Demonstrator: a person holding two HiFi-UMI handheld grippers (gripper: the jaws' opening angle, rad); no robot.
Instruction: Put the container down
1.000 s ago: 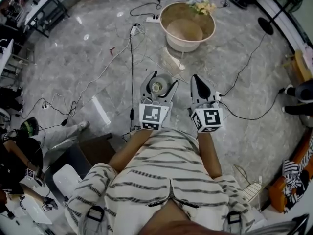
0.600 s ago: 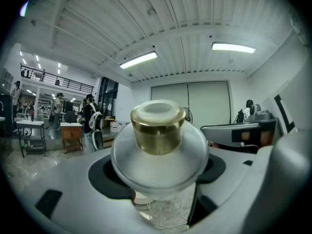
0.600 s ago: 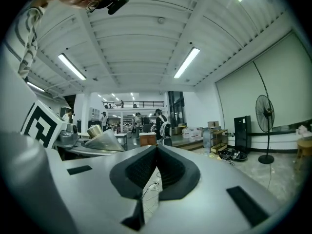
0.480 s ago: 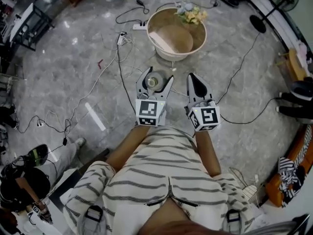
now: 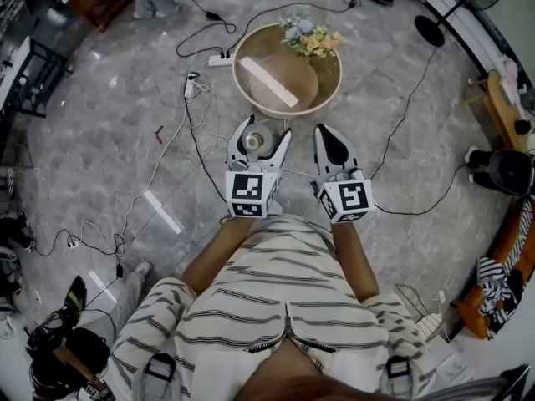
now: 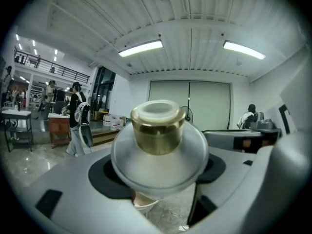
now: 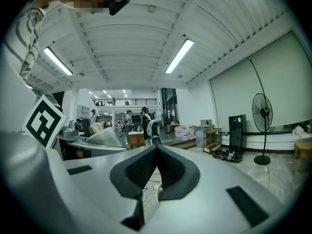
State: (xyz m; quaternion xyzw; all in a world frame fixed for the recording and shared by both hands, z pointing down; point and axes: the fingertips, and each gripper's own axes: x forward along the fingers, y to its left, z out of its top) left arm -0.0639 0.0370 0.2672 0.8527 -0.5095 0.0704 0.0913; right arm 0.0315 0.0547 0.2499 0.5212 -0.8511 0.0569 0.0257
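A clear container (image 5: 254,141) with a gold cap (image 6: 157,126) sits between the jaws of my left gripper (image 5: 260,139), which is shut on its wide glass body (image 6: 160,160). The cap points forward along the jaws. My right gripper (image 5: 328,137) is beside it on the right, shut, pads together (image 7: 156,165) and nothing between them. Both are held out level over the marble floor, just short of a round beige table (image 5: 251,82). In the right gripper view the container (image 7: 100,135) shows at the left.
A bunch of flowers (image 5: 311,38) lies on the table's far side. Cables and a power strip (image 5: 219,59) trail across the floor to the left. A fan base (image 5: 430,30) stands at the upper right, an orange seat (image 5: 501,253) at the right. People stand in the background (image 6: 78,126).
Both grippers have moved forward together across the floor, and the round table is now much nearer their tips. The left grip on the container and the shut right jaws are unchanged.
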